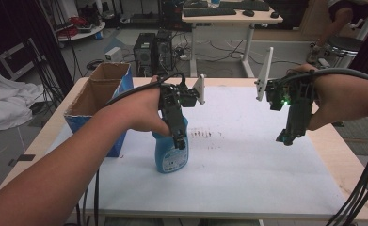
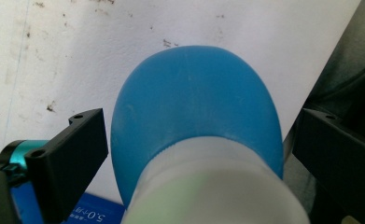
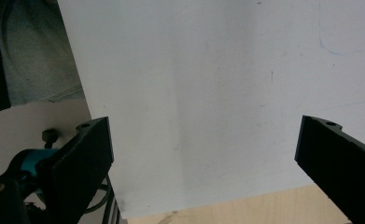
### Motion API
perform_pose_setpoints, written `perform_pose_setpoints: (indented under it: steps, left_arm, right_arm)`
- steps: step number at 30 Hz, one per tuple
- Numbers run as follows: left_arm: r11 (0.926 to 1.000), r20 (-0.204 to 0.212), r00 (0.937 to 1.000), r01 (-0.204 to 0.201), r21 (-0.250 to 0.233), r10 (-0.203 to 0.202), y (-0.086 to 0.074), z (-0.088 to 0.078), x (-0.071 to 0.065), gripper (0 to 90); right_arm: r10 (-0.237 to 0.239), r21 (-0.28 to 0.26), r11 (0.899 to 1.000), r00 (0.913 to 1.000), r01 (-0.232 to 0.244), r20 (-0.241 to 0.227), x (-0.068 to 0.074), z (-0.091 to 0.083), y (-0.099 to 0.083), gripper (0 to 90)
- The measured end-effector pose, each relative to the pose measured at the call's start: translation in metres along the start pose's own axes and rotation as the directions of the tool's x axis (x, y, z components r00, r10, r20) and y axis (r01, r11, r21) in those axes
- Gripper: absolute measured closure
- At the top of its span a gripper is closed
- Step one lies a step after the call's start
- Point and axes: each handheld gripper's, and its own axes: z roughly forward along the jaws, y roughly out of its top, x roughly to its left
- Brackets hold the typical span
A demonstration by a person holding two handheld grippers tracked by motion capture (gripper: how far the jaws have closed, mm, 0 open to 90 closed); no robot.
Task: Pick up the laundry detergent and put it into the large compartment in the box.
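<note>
1. The blue bottle stands upright on the white sheet that covers the table, at about 8 o'clock from the sheet's middle and just beside the cardboard box, which sits at its 10 o'clock.
2. The left gripper points down over the bottle's top. In the left gripper view its 2 black jaws stand on either side of the bottle, at 9 and 3 o'clock, spread wide. A narrow gap shows beside each jaw, so the pads do not press on the bottle; it sits between them, not clamped.
3. The bottle's white neck fills the 6 o'clock part of that view, blurred.
4. The right gripper hangs above the sheet at about 3 o'clock from the bottle, well apart from it. Its jaws are spread wide with nothing between them; the right gripper view shows bare sheet under them.
5. A patch of brown smudges marks the sheet at about 2 o'clock from the bottle.
</note>
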Motion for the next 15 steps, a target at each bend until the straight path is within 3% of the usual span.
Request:
perform_pose_setpoints:
  steps: [15]
  left_arm:
    - [1.0000, -0.005, 1.0000, -0.001, -0.003, 0.001, 0.0007, -0.0006, 0.0004, 10.0]
  right_arm:
    - [-0.006, 0.001, 1.000, 1.0000, 0.006, -0.002, -0.0004, 0.0023, 0.0019, 3.4]
